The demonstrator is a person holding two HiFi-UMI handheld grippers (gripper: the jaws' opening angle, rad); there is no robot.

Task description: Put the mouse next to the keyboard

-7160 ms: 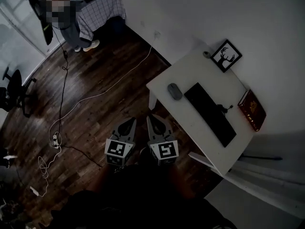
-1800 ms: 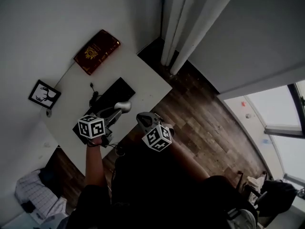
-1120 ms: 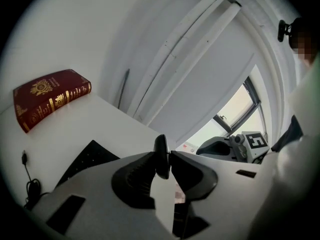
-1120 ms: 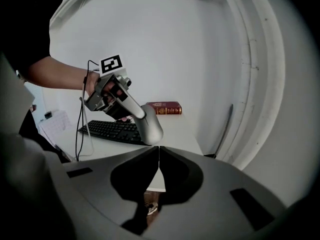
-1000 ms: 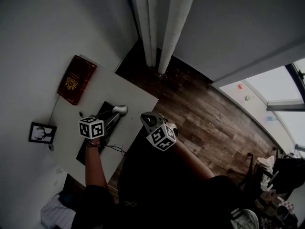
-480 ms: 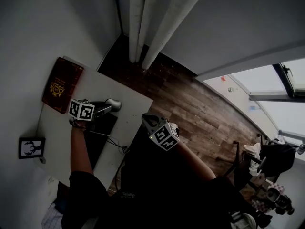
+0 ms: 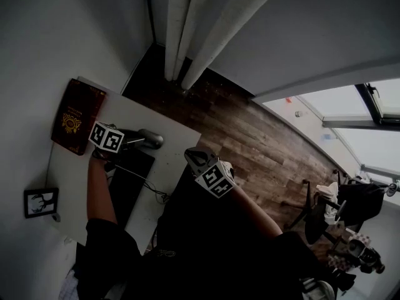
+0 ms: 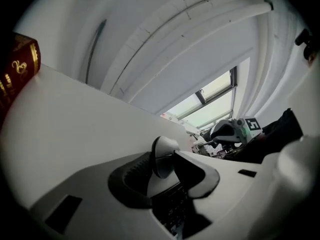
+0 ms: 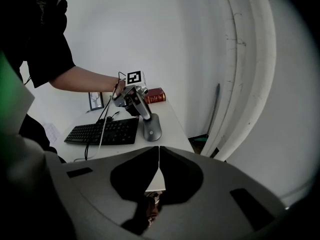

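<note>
The grey mouse (image 7: 150, 139) lies on the white table (image 7: 172, 133) just past the short end of the black keyboard (image 7: 127, 181). My left gripper (image 7: 140, 141) reaches over it. In the left gripper view the mouse (image 8: 161, 155) stands between the jaws of the left gripper (image 8: 167, 166), which are opening and look loose on it. From the right gripper view I see the mouse (image 9: 152, 127) flat on the table beside the keyboard (image 9: 102, 131), with the left gripper (image 9: 146, 117) at its rear end. My right gripper (image 9: 159, 160) is shut and empty, off the table's edge.
A red book (image 7: 77, 114) lies at the table's far side and a small framed picture (image 7: 39, 202) stands by the wall. A cable (image 7: 147, 183) runs across the keyboard. Thick white pipes (image 7: 187, 30) rise behind the table. Wooden floor (image 7: 250, 149) lies to the right.
The left gripper has carried the mouse away from me, past the keyboard's end toward the red book, and down onto the table. The right gripper has stayed where it was.
</note>
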